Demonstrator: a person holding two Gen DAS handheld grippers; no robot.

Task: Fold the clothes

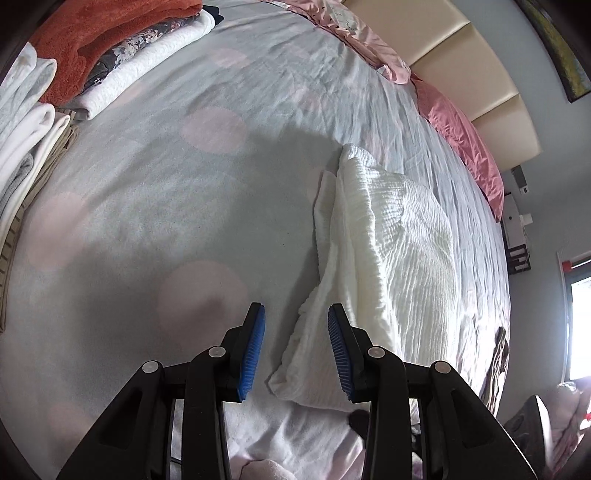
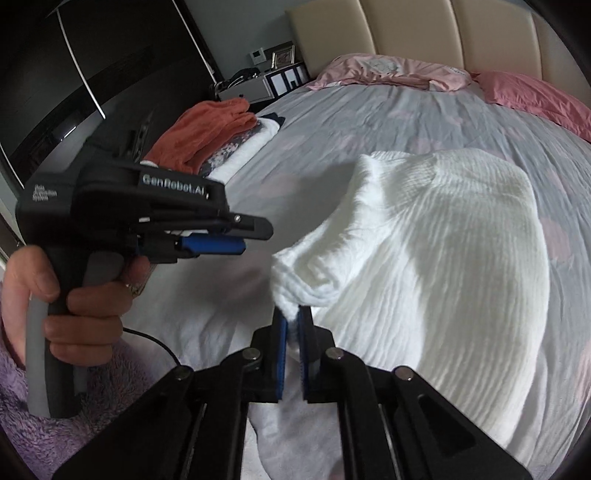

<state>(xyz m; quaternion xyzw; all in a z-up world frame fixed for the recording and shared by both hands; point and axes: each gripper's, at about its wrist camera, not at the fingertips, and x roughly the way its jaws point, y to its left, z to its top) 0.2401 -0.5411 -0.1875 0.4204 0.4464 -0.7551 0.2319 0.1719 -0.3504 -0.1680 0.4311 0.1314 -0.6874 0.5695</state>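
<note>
The white crinkled garment (image 2: pixel 436 251) looks light, soft and limp, so expect it to sag and drape wherever you lift it; the ribbed weave should give your pads decent bite, and nothing about it seems fragile. It lies on the bed (image 1: pixel 147 192) straight ahead of both claws, partly bunched into a folded ridge. Your right gripper (image 2: pixel 293 332) is clenched on a bunched edge of that cloth, which rises from its pads and spreads forward and to the right. Your left gripper (image 1: pixel 295 350) is released, jaws spread wide, with a loose lower corner of the garment lying between and just ahead of them. That corner looks like the sensible place to take hold: pinch a hem, not the middle, or the fabric will balloon.

Count one garment in hand. Up and to the left of the left claw sits a stack of folded clothes (image 1: pixel 110 62), at least four pieces, with further folds beside it. Two pink pillows (image 2: pixel 388 74) lie far ahead by the headboard (image 2: pixel 424 33).
</note>
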